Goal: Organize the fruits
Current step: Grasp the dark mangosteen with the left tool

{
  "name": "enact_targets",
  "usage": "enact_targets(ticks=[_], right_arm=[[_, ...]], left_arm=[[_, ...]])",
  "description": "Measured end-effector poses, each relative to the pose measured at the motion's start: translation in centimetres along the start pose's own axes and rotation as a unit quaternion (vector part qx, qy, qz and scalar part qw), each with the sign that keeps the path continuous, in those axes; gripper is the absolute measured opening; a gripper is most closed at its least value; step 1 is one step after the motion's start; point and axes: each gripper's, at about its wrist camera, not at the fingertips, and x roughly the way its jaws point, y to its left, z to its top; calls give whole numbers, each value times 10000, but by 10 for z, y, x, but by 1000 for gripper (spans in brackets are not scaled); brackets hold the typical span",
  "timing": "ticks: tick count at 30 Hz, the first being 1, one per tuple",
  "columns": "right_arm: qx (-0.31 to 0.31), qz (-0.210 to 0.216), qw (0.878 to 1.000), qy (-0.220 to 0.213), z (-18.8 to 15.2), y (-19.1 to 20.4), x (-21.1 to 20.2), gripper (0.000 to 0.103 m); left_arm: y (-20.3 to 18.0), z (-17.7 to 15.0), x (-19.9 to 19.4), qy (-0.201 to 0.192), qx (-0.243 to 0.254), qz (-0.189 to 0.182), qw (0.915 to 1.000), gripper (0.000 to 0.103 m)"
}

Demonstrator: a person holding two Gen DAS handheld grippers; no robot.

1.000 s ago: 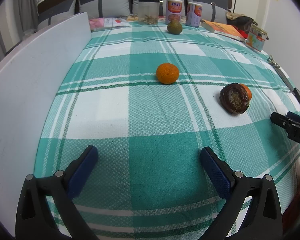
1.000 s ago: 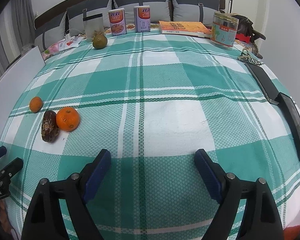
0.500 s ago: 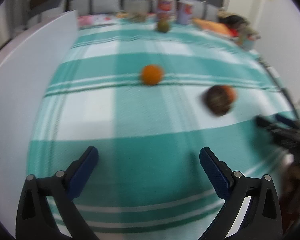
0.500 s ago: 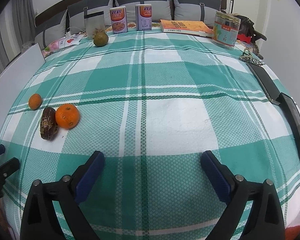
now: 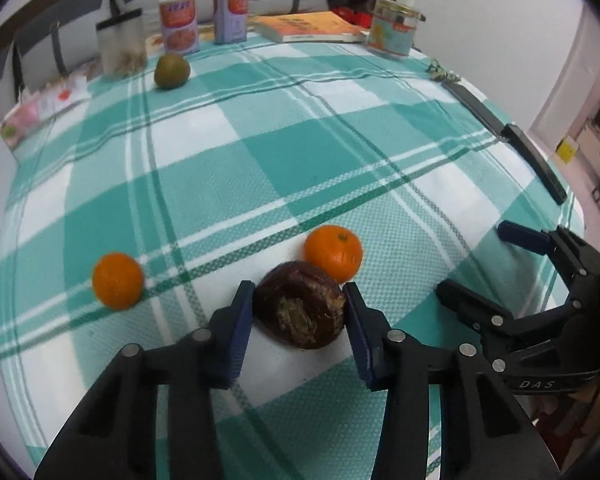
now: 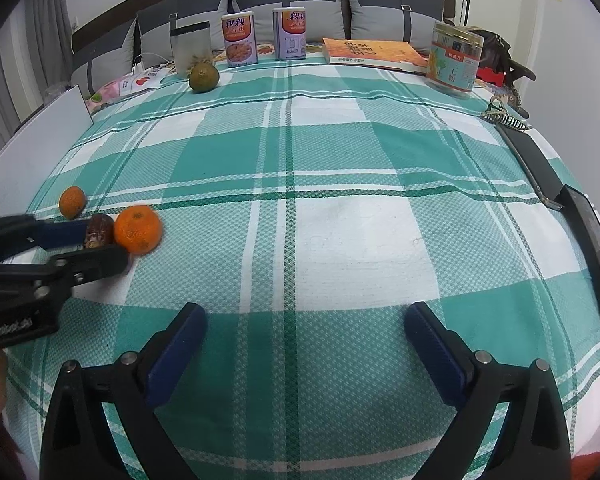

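Left gripper (image 5: 298, 300): its jaws have just been closing, with the dark fruit (image 5: 302, 310) between them; both blue pads sit against its sides, so it grips that fruit.
Right gripper (image 6: 304, 344): jaws spread wide over bare cloth, nothing between them; from the left wrist camera it shows at the right edge (image 5: 472, 268), also wide apart.
Dark fruit: brown-purple, wrinkled, with a rough pale patch facing the left camera; it rests on a white square of the cloth (image 5: 260, 152).
Big orange (image 5: 333, 253): just behind the dark fruit, touching it or nearly so; I cannot tell which.
Small orange (image 5: 118, 280): on the cloth, to the left of the left gripper, apart from the other two.
Green fruit (image 5: 172, 71): far end of the table, near a clear jar (image 5: 121, 42).
Far edge: two cans (image 6: 239, 40), a book (image 6: 374, 54), a printed tin (image 6: 454, 62).
Right edge: long black objects (image 6: 592, 236) lying along the cloth.
Left edge: a white board (image 6: 32, 148).
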Motion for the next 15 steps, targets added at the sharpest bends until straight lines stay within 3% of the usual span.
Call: enact_targets(ticks=[5,10,15], right_arm=[[-1,-2,10000,3,0,0,0,101],[-12,-22,10000,19,0,2,1,101],[-13,-19,10000,17,0,2,1,101]], left_arm=[[18,-23,-34,-215,-632,-637,9957,45],[65,-51,-46,-196,-1522,-786,9850,45],[109,-73,-64,-472,-2343,-526,9696,68]])
